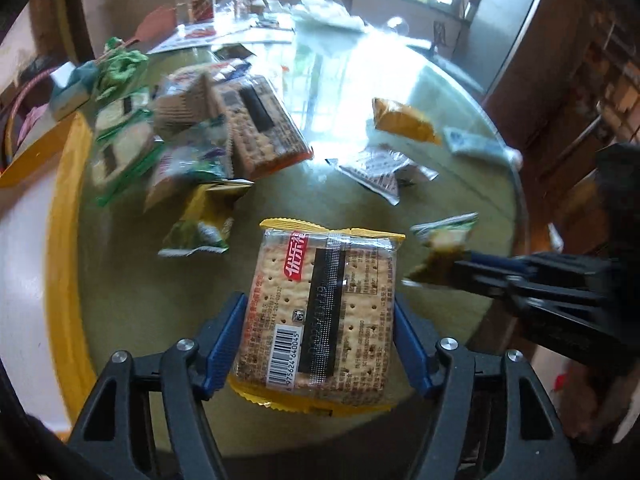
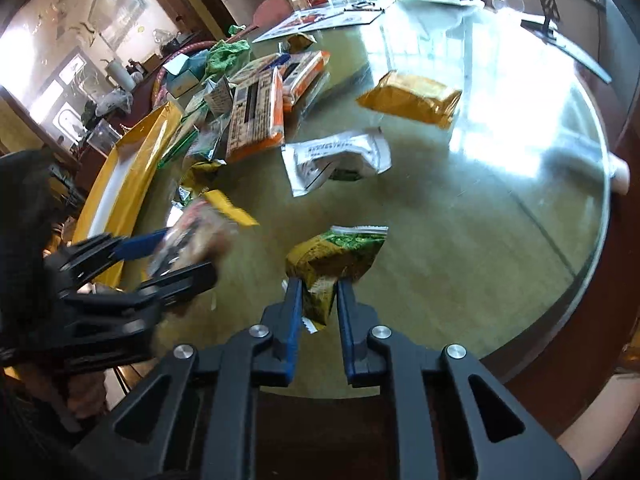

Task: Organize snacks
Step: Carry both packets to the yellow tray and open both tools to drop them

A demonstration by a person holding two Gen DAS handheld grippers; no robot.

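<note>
Two of my grippers appear. My left gripper [image 1: 320, 344] clamps one cracker packet [image 1: 320, 320] with a yellow crimped edge, both blue pads pressed against its long sides; the jaws stand wide because the packet is wide. The packet sits tilted above the round glass-topped table [image 1: 460, 92]. My right gripper [image 2: 318, 300] is nearly closed, pinching the lower end of one small green-and-yellow snack pouch [image 2: 336, 256], which rises from between the pads.

Lying loose on the glass, well apart from both grippers: one orange-gold packet [image 2: 412, 98] and one white sachet [image 2: 336, 158] just beside it.

At the table's left edge lies a heap of snacks [image 2: 256, 116] whose count I cannot tell; two large orange-edged cracker packs are distinguishable in it. One yellow-rimmed tray [image 2: 132, 168] borders the heap. Bottles and papers at the far rim are too small to count.
</note>
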